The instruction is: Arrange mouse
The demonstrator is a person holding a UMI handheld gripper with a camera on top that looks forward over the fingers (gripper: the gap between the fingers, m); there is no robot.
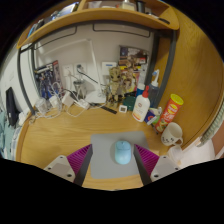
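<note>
A pale blue-white mouse (122,152) lies on a grey mouse mat (108,165) on the wooden desk (60,135). My gripper (113,160) is low over the mat with its two fingers spread wide. The mouse stands between them, closer to the right finger, with a gap on each side. The pink pads (81,157) on the fingers' inner faces flank the mat. The mouse rests on the mat on its own.
Beyond the mat stand a white bottle (142,108), an orange-lidded canister (173,106) and a white mug (172,132) at the right. Cables and adapters (60,103) lie at the back left. Small figurines (122,85) line the back wall under a shelf (120,14).
</note>
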